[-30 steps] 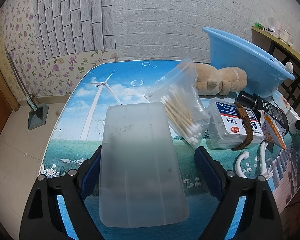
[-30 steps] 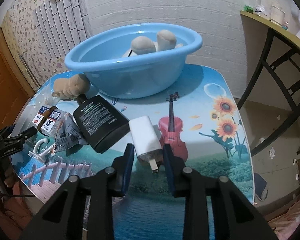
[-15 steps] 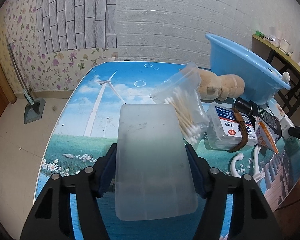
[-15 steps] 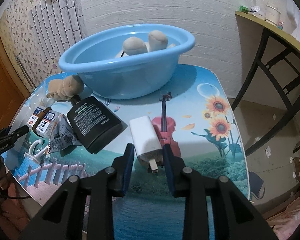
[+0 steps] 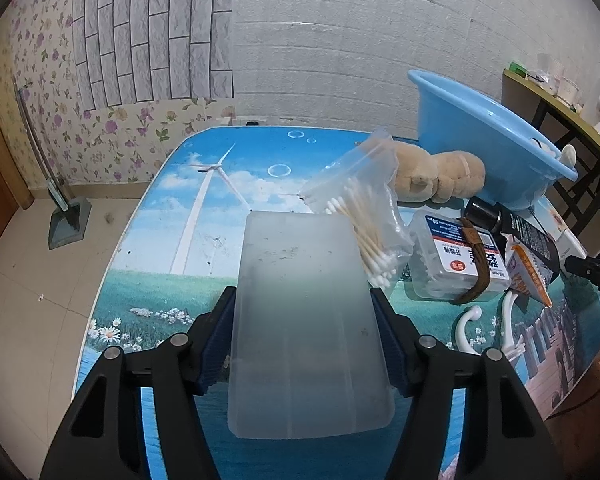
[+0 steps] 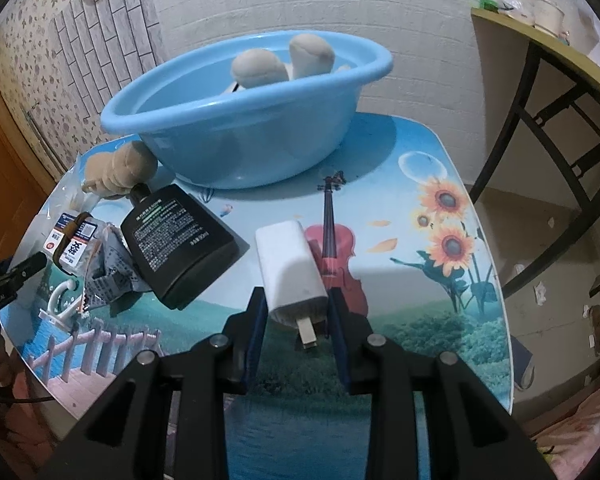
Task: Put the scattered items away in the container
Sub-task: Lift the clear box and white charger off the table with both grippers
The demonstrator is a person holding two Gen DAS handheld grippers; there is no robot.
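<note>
My left gripper (image 5: 303,320) is shut on a frosted translucent plastic box (image 5: 304,320) and holds it above the picture-printed table (image 5: 204,216). My right gripper (image 6: 296,314) is shut on a white charger plug (image 6: 290,268), prongs toward me, lifted over the table. The blue basin (image 6: 244,120) stands at the back with a pale plush toy (image 6: 280,62) inside; it also shows in the left wrist view (image 5: 488,148) at the right.
Loose on the table: a bag of cotton swabs (image 5: 368,208), a brown plush toy (image 5: 436,176), a clear swab box with a brown strap (image 5: 456,260), a black bottle (image 6: 176,240), a crumpled packet (image 6: 108,264) and white hooks (image 5: 488,328). A dark-framed shelf (image 6: 540,92) stands right.
My left gripper closed on the frosted box and lifted it, rising and drawing back. My right gripper, holding the plug, rose a little.
</note>
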